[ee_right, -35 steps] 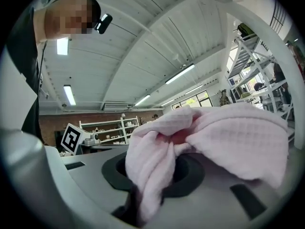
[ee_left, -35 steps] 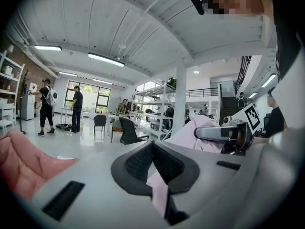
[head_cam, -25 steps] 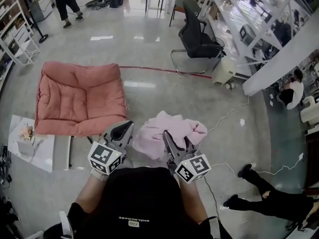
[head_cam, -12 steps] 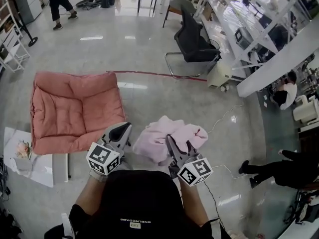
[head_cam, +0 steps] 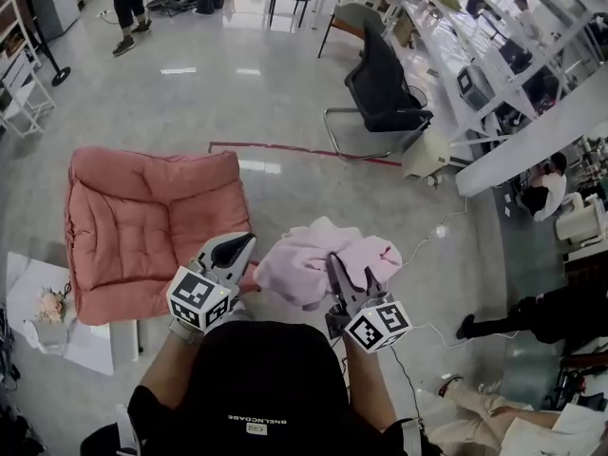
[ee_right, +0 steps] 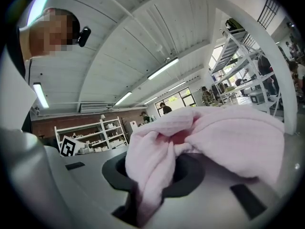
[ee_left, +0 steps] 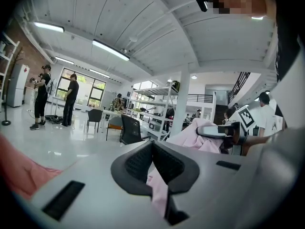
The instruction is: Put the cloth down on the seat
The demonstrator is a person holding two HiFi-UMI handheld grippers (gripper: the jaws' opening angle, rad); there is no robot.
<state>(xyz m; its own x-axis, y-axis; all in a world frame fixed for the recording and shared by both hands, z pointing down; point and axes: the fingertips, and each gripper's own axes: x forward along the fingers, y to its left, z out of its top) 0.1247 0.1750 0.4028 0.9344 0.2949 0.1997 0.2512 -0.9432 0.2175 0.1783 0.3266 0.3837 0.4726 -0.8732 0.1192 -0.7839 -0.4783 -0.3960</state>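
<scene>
**Mia:** What is over on the left?

**Ben:** The big pink seat [head_cam: 152, 221]. It sits at about nine o'clock from the cloth.

**Mia:** And the left gripper [head_cam: 237, 247]?

**Ben:** Its jaws are nearly together. They pinch a thin bit of the pink cloth [head_cam: 318, 255].

**Mia:** Where is the cloth?

**Ben:** It is up in the air in front of the person, all bunched up between the two tongs (it hangs over the floor just beside the seat's right edge, not on the seat).

**Mia:** And the right gripper [head_cam: 340, 269]?

**Ben:** It is at five o'clock from the cloth. Its jaws are a little way apart, and they squeeze a fat fold of cloth.

**Mia:** Anything more to the right?

**Ben:** A black chair [head_cam: 385, 88], up at one o'clock, well apart from the cloth.
</scene>
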